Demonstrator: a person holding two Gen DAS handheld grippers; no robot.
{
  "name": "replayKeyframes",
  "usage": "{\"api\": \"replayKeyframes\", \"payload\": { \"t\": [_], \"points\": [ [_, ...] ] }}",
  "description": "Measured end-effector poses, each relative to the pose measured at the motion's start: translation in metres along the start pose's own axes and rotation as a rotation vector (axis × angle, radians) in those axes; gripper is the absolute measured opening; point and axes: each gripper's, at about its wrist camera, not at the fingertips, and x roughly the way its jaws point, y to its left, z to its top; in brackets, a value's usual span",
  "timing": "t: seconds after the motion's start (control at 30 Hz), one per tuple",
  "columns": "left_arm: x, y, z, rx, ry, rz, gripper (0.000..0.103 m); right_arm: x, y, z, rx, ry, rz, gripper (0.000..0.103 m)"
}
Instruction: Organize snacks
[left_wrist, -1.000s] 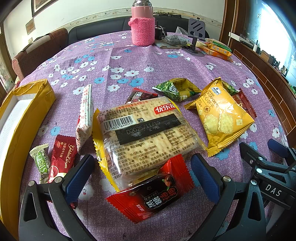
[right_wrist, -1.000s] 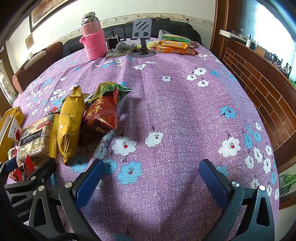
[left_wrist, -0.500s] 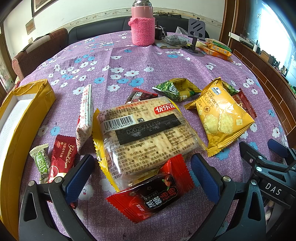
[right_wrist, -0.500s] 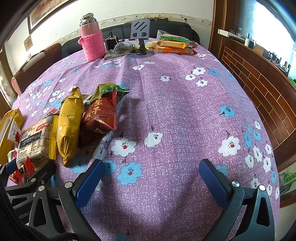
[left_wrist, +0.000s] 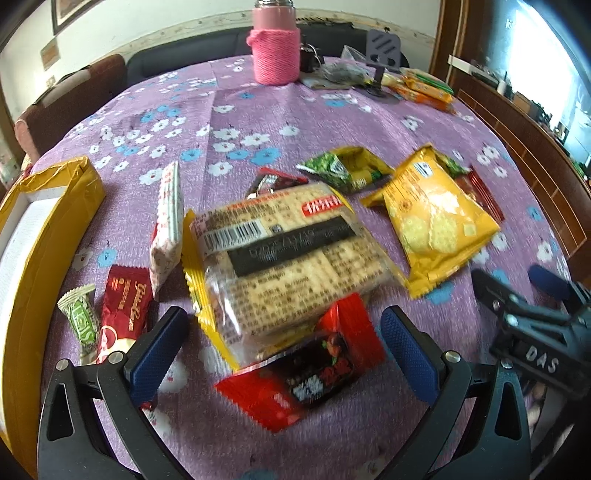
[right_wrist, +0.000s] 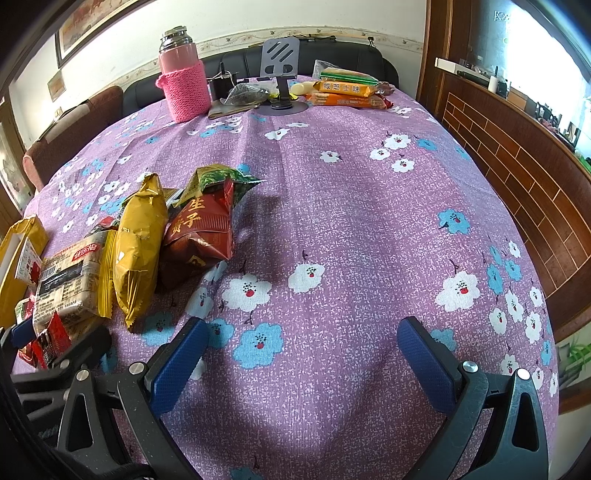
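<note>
My left gripper is open and empty, its jaws on either side of a red snack packet that lies under the near end of a clear cracker pack. A yellow cracker bag, a green-yellow bag, a white pouch, a dark red candy bar and a small green candy lie around it. A yellow box stands open at the left. My right gripper is open and empty over bare cloth, right of the yellow bag and a red-brown bag.
A round table with purple flowered cloth. At the far side stand a pink-sleeved flask, a phone stand and orange biscuit packs. A wooden cabinet runs along the right. Chairs sit at the far left.
The left gripper has moved forward and tilted a little; the view is blurred. The right gripper has shifted slightly forward. Both stay open; no snack has moved.
</note>
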Motion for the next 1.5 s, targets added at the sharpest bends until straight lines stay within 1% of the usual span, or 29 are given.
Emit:
{"api": "replayKeyframes", "payload": {
  "t": [0.27, 0.5, 0.53, 0.6, 0.63, 0.73, 0.87, 0.9, 0.97, 1.0, 1.03, 1.07, 1.1, 1.17, 1.2, 1.23, 1.3, 1.33, 1.4, 1.43, 1.47, 1.5],
  "points": [
    [-0.003, -0.003, -0.004, 0.017, 0.01, 0.0, 0.103, 0.0, 0.0, 0.0, 0.0, 0.0, 0.0, 0.103],
    [-0.005, -0.002, -0.006, 0.02, 0.006, -0.015, 0.103, 0.001, -0.001, 0.002, 0.0, 0.0, 0.001, 0.103],
    [-0.006, -0.002, -0.006, 0.02, 0.005, -0.022, 0.103, 0.001, -0.001, 0.001, 0.0, 0.0, 0.001, 0.103],
    [-0.011, 0.001, -0.008, 0.013, -0.009, -0.074, 0.103, 0.0, 0.0, 0.0, 0.0, 0.0, 0.002, 0.103],
    [-0.013, 0.002, -0.01, 0.012, -0.012, -0.086, 0.103, 0.0, 0.0, 0.0, 0.0, 0.0, 0.001, 0.103],
    [-0.033, 0.009, -0.016, 0.014, -0.066, -0.109, 0.1, 0.0, 0.0, 0.0, 0.001, 0.0, 0.002, 0.103],
    [-0.089, 0.024, -0.019, 0.03, -0.245, -0.107, 0.1, 0.0, 0.0, 0.0, 0.001, 0.0, 0.001, 0.103],
    [-0.107, 0.031, -0.02, 0.022, -0.304, -0.099, 0.1, 0.0, 0.0, 0.0, 0.001, 0.0, 0.001, 0.103],
    [-0.135, 0.046, -0.023, -0.003, -0.391, -0.077, 0.1, 0.0, 0.0, 0.0, 0.001, 0.0, 0.001, 0.103],
    [-0.144, 0.052, -0.023, -0.012, -0.42, -0.06, 0.1, 0.0, 0.0, 0.0, 0.001, 0.0, 0.001, 0.103],
    [-0.152, 0.057, -0.024, -0.016, -0.449, -0.038, 0.1, 0.0, 0.0, 0.0, 0.001, 0.0, 0.001, 0.103],
    [-0.16, 0.063, -0.026, -0.007, -0.481, 0.004, 0.1, 0.0, 0.0, 0.0, 0.001, 0.0, 0.001, 0.103],
    [-0.162, 0.067, -0.027, 0.006, -0.491, 0.034, 0.1, 0.0, 0.0, 0.0, 0.0, 0.0, 0.001, 0.103],
    [-0.162, 0.079, -0.027, 0.027, -0.488, 0.098, 0.1, 0.001, 0.001, 0.001, -0.009, 0.006, 0.009, 0.103],
    [-0.162, 0.086, -0.026, 0.021, -0.481, 0.112, 0.1, 0.001, -0.001, 0.002, -0.014, 0.016, 0.014, 0.103],
    [-0.166, 0.093, -0.031, 0.008, -0.484, 0.117, 0.1, 0.001, -0.002, 0.003, -0.019, 0.031, 0.015, 0.103],
    [-0.177, 0.116, -0.036, -0.063, -0.525, 0.126, 0.1, 0.0, -0.001, 0.004, -0.011, 0.067, 0.009, 0.103],
    [-0.184, 0.129, -0.038, -0.103, -0.56, 0.118, 0.1, -0.001, 0.001, 0.003, -0.011, 0.077, 0.004, 0.103],
    [-0.19, 0.15, -0.04, -0.157, -0.59, 0.101, 0.103, -0.004, 0.004, -0.001, -0.026, 0.091, 0.007, 0.103],
    [-0.19, 0.156, -0.039, -0.167, -0.591, 0.092, 0.103, -0.005, 0.004, -0.003, -0.029, 0.093, 0.008, 0.103],
    [-0.188, 0.166, -0.038, -0.185, -0.572, 0.08, 0.103, -0.007, 0.004, -0.006, -0.028, 0.093, 0.009, 0.103],
    [-0.183, 0.173, -0.036, -0.195, -0.543, 0.082, 0.103, -0.008, 0.004, -0.008, -0.027, 0.091, 0.009, 0.103]
  ]
}}
